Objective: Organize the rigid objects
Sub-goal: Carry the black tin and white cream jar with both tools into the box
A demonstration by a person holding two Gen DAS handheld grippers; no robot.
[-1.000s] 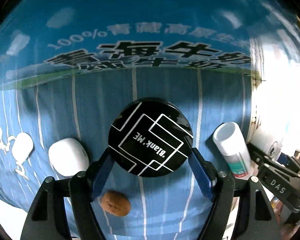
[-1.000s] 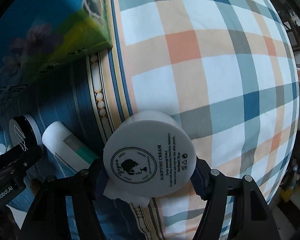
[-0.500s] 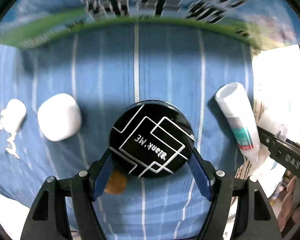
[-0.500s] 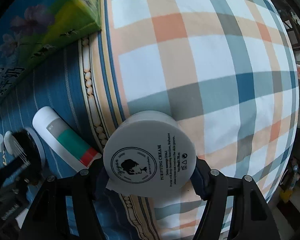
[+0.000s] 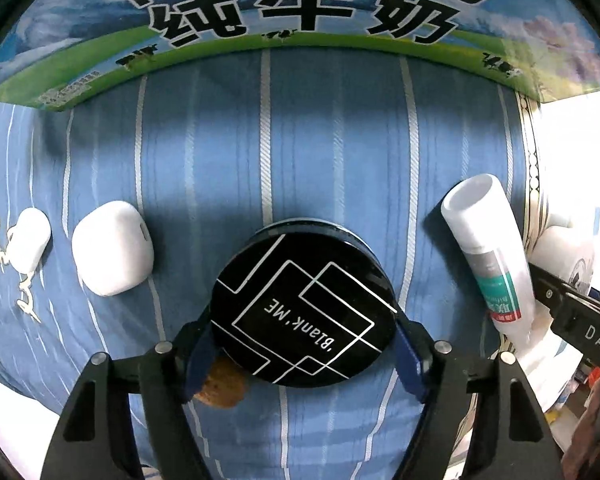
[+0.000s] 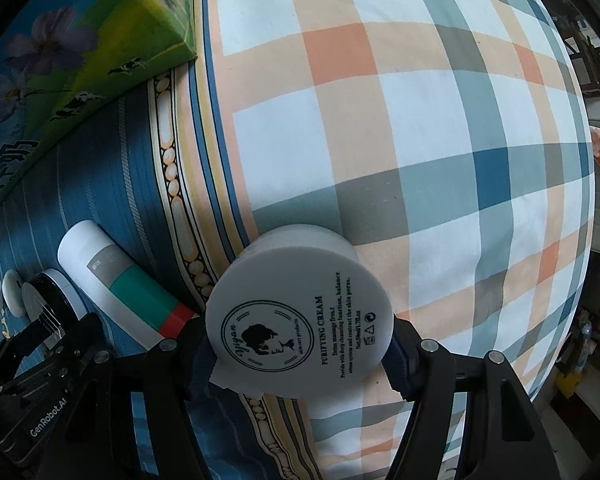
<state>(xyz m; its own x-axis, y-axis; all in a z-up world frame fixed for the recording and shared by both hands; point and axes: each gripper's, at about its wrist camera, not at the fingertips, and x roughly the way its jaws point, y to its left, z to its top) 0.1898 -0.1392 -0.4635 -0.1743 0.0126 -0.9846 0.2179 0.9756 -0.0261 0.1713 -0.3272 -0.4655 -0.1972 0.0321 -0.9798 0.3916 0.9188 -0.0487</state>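
My left gripper (image 5: 302,344) is shut on a round black "Blank ME" compact (image 5: 302,304), held low over the blue striped cloth (image 5: 300,140). My right gripper (image 6: 300,350) is shut on a white "Purifying Cream" jar (image 6: 300,316), over the edge of the plaid cloth (image 6: 420,120). A white tube with a green and red band (image 5: 490,252) lies right of the compact; it also shows in the right wrist view (image 6: 120,284). A white earbud case (image 5: 112,248) and a small white piece (image 5: 30,240) lie to the left.
A blue and green milk carton box (image 5: 300,12) stands at the far edge of the striped cloth, and shows in the right wrist view (image 6: 60,60). A brown nut-like object (image 5: 222,388) lies under the left gripper. The bed edge drops off at right (image 6: 580,320).
The left gripper with the compact has moved down and forward toward the cloth; the box looms closer. The right gripper with the jar has shifted slightly, showing more of the tube.
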